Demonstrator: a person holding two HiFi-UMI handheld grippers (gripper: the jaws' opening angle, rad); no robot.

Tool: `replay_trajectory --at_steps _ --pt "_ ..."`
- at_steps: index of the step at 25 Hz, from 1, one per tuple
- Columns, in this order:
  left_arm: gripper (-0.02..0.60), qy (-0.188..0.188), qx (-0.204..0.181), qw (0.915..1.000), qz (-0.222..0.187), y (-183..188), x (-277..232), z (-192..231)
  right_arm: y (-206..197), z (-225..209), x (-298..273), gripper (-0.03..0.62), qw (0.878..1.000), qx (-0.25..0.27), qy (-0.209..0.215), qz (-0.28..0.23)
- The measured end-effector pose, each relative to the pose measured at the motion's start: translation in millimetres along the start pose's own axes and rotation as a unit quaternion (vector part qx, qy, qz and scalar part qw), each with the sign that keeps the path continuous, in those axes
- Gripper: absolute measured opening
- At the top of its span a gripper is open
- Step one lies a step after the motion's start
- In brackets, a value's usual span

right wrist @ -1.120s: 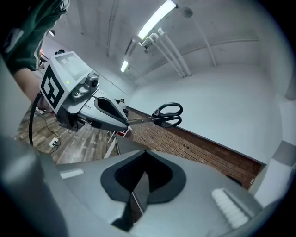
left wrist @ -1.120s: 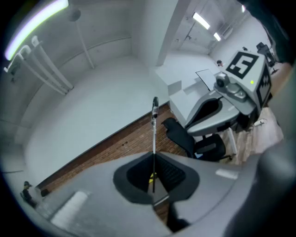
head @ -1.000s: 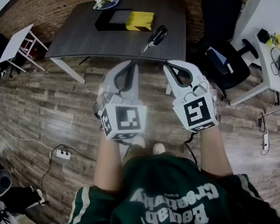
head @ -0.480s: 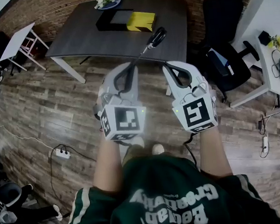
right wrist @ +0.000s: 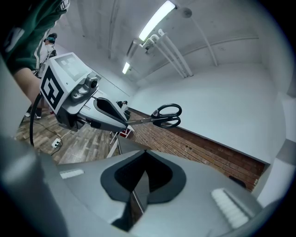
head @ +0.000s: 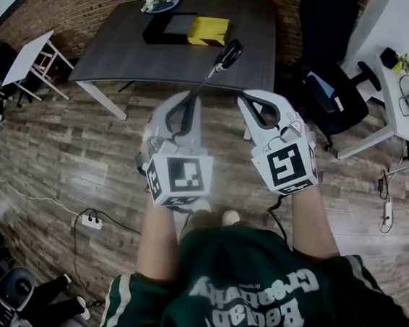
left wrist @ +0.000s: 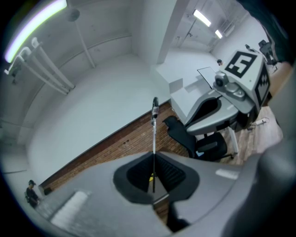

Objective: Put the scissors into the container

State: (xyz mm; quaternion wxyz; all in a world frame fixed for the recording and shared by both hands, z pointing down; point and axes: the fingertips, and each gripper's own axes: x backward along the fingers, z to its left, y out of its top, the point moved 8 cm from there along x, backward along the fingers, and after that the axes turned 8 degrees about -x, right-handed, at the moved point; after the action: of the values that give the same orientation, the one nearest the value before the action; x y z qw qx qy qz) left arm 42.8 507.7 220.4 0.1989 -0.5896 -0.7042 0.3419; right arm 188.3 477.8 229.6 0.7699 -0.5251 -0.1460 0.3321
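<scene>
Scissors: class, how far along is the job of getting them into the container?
Done: the left gripper is shut on the scissors by the blades. In hand: they hang over the floor, short of the table. Left: carry them to the black container and release. The right gripper is shut, empty.

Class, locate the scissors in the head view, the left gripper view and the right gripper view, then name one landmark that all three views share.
Head view: scissors upper centre, blades held in the left gripper, handles pointing away.
Left gripper view: centre, edge-on, a thin line rising from the shut jaws.
Right gripper view: centre, side-on, handles to the right.
Shared landmark: the brick wall.
</scene>
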Motion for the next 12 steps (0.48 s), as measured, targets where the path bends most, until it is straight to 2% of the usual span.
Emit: replay_trajectory --at_steps 12 --pt "0.014 -0.003 -0.002 1.0000 0.004 -16 -8 10 -3 1 -17 0.006 1.000 -0.002 0.003 0.005"
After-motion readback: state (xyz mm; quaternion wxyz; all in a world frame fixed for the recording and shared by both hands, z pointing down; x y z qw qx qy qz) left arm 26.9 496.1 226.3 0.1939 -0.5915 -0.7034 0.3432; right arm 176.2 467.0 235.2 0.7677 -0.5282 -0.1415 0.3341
